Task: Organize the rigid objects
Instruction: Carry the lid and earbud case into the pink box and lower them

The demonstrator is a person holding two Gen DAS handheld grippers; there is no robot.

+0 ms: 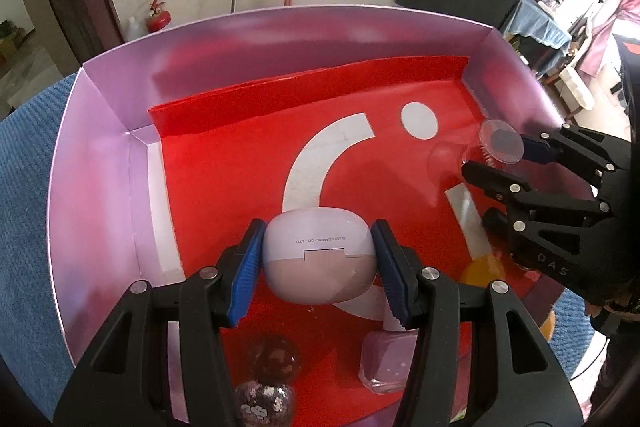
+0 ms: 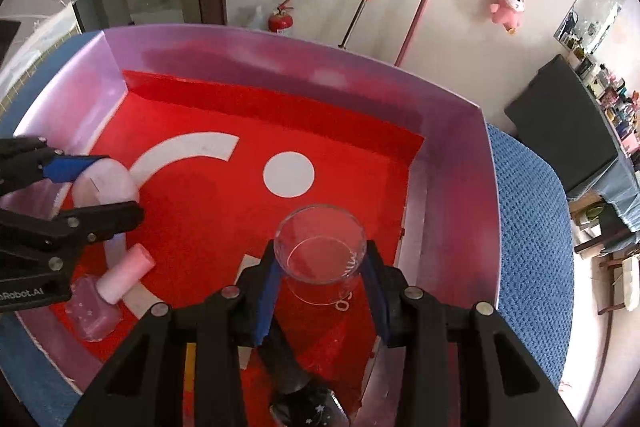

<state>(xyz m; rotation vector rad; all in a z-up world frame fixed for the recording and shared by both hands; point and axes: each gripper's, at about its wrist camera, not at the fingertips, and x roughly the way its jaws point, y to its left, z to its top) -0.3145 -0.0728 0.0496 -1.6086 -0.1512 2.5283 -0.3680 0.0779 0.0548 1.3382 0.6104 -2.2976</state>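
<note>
While both hands are reaching into it, the box [image 1: 104, 147], lilac-walled with a red liner [image 1: 224, 163] on its floor, is taking up most of either view on a blue cloth [image 2: 528, 227]. The left gripper [image 1: 318, 273] is pinching a pale pink case [image 1: 318, 259] across its width, both blue pads pressing on its sides, at about six o'clock of the floor in the left view; whether the case is resting on the liner or hanging just above it I cannot tell. The right gripper [image 2: 320, 287] is clamping a clear glass [image 2: 320, 247] by its wall, near the box's right side, at about three o'clock in the left view. Smaller things are already lying inside: a pink bottle [image 2: 96, 311] with its pink cap [image 2: 126, 273] at eight o'clock in the right view, and a dark glittery bottle [image 1: 266, 383] under the left jaws. My reading is that the placing step is in hand for both pieces. The next move is likely calling for setting each down on bare liner, clear of the bottles, then spreading the jaws gently so the glass is not tipping.
</note>
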